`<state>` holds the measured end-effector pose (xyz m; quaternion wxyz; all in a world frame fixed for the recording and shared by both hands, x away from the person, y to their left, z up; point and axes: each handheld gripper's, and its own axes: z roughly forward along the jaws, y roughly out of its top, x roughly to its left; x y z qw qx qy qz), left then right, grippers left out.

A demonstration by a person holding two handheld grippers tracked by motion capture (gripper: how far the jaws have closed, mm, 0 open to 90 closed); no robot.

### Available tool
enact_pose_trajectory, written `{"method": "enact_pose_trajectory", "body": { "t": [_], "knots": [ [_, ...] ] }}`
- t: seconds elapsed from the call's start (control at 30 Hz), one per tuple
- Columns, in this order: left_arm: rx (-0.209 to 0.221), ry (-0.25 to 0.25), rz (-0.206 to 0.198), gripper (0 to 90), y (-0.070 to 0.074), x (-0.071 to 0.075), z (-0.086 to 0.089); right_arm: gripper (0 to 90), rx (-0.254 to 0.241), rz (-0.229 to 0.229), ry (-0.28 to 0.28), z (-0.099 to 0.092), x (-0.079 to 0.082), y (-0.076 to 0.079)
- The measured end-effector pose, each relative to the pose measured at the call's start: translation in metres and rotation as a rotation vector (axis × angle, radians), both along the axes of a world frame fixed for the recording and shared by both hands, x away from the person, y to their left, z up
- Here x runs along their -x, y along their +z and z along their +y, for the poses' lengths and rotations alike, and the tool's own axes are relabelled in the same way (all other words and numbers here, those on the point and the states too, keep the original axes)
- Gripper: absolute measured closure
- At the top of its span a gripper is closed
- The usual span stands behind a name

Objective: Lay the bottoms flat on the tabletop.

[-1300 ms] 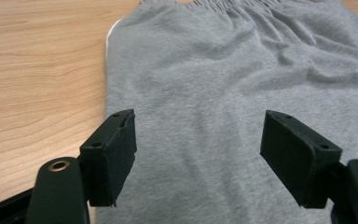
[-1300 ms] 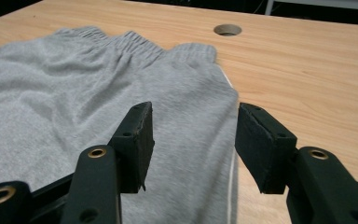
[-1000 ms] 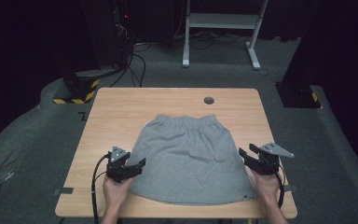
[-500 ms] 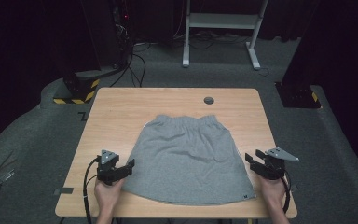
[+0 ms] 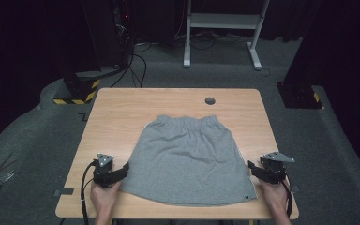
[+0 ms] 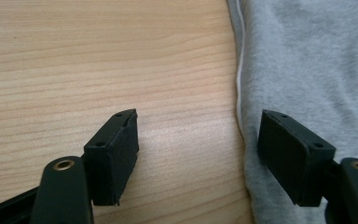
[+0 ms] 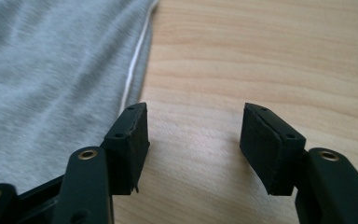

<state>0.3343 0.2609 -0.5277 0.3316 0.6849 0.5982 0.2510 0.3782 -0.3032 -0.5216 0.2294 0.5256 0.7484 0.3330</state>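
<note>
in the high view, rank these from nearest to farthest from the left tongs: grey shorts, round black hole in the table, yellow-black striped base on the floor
1. grey shorts: their near left edge lies right beside the left tongs, on the table.
2. yellow-black striped base: on the floor beyond the table's far left corner.
3. round black hole: near the table's far edge, right of centre. It is only slightly farther than the base.
</note>
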Motion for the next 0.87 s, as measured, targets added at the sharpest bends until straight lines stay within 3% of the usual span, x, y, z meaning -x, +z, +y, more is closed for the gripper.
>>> {"method": "enact_pose_trajectory", "body": {
  "t": [0.13,0.2,0.87],
  "knots": [
    [-0.02,-0.001,0.002,28.3,-0.0002,-0.0017,-0.0016,35.5,0.023,0.009,-0.007,-0.0011,-0.0007,-0.0005],
    [-0.054,-0.009,0.004,27.1,-0.0005,-0.0029,-0.0038,32.9,0.026,0.011,-0.007,-0.0016,-0.0007,-0.0006],
    [-0.038,-0.02,0.007,25.5,-0.0006,-0.0027,-0.0025,32.5,0.026,0.012,-0.01,-0.0015,-0.0009,-0.0007]
  ]
}}
